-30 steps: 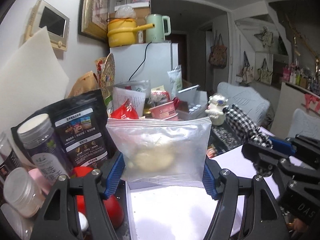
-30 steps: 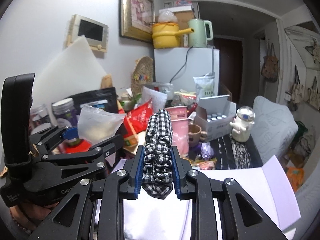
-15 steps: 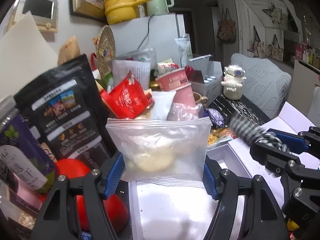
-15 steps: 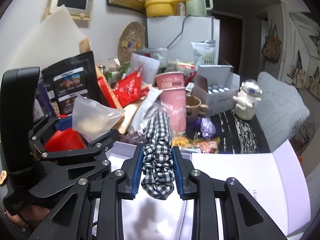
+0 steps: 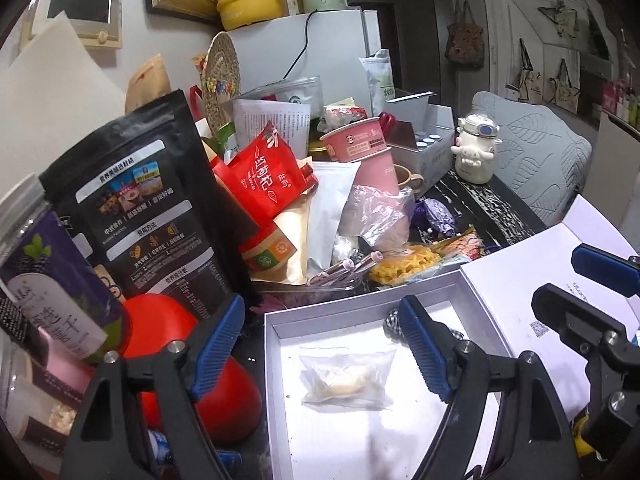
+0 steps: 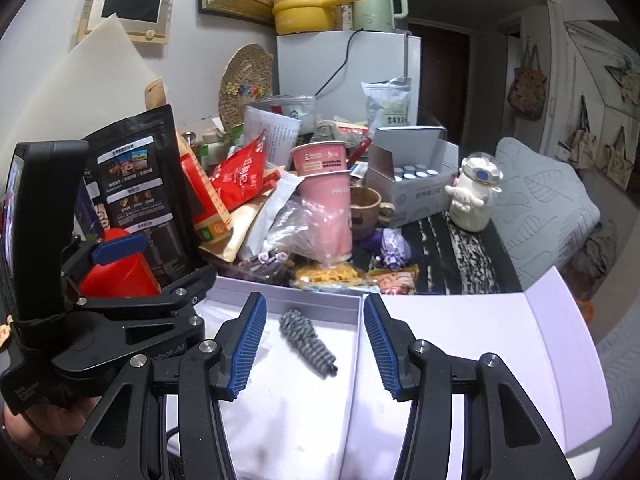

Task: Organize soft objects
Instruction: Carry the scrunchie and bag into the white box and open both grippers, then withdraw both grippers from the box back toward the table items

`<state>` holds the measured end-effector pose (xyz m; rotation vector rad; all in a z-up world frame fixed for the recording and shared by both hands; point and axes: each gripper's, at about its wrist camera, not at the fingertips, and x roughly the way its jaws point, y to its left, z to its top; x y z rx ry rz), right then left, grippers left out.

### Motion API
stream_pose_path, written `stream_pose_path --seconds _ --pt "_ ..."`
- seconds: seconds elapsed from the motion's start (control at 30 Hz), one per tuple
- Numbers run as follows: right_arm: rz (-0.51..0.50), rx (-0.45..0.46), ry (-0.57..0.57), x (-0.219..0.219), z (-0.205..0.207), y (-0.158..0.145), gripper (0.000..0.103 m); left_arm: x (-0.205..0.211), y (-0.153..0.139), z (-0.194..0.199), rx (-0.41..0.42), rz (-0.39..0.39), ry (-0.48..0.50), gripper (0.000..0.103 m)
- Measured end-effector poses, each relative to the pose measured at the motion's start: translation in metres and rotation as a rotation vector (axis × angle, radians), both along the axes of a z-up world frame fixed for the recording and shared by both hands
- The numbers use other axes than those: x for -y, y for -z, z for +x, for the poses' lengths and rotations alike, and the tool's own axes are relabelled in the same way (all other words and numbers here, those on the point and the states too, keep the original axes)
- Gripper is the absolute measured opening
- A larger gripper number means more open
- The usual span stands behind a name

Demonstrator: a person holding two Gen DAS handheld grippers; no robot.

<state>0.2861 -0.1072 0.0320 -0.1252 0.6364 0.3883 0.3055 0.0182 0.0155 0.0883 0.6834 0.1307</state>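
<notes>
A white open box (image 5: 340, 308) lies in front of both grippers. A clear zip bag (image 5: 346, 380) with a pale soft lump inside lies flat on its floor. My left gripper (image 5: 322, 346) hovers just above the bag, its jaws opening and its blue pads touching nothing. A black-and-white checked scrunchie (image 6: 308, 342) lies loose in the same box (image 6: 288, 292), below my right gripper (image 6: 314, 344). Those jaws are opening too, clear of the scrunchie. In the left wrist view the scrunchie (image 5: 390, 324) peeks out behind one finger. The box lid (image 6: 460, 340) lies folded out to the right.
Clutter crowds the table beyond the box: a black pouch (image 5: 144, 216), a red pouch (image 5: 264, 180), stacked pink cups (image 6: 328, 196), a red round thing (image 5: 224, 392), a jar (image 5: 44, 280), snack packets (image 6: 332, 276), a brown mug (image 6: 366, 210) and a white figurine (image 6: 476, 196).
The left jaws widened and the zip bag dropped from them into the box. The right jaws let go of the scrunchie, which now lies in the box. Both grippers sank and tipped downward.
</notes>
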Motion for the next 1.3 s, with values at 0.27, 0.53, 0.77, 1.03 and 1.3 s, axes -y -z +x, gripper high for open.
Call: stream_pose_path --seconds 0.27,0.53,0.77,1.03,1.3 --pt "0.009 0.041 0.01 0.009 -0.024 -0.024 0.051 0.008 -0.026 -0.027 0.05 -0.007 0.02 0.079" --pt "0.015 0.108 0.011 0.016 -0.056 -0.051 0.051 0.016 -0.056 -0.063 0.111 0.007 0.033 0.079" --pt "0.015 0.147 0.016 0.023 -0.09 -0.065 0.051 0.022 -0.071 -0.095 0.147 -0.002 0.05 0.079" --pt "0.022 0.164 0.027 0.032 -0.125 -0.065 0.053 0.032 -0.072 -0.133 0.153 -0.028 0.1 0.079" --pt "0.01 0.153 0.037 0.039 -0.162 -0.047 0.054 0.041 -0.06 -0.169 0.147 -0.037 0.134 0.079"
